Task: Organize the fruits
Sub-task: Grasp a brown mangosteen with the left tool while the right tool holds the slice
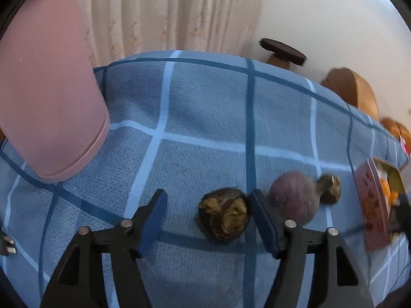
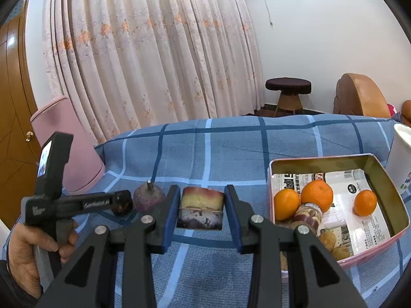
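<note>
On the bed, the tin has three oranges. Right gripper grasps a block. Left gripper gapes around a brown fruit; two more wait.

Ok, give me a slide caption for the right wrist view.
Right gripper holds a cut sugarcane piece over the blue checked cloth, beside a tin of oranges.

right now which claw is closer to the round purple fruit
Left. The left claw is open with its right finger right beside the purple fruit. The right claw is shut on a sugarcane chunk, with the fruit a little to its left.
</note>
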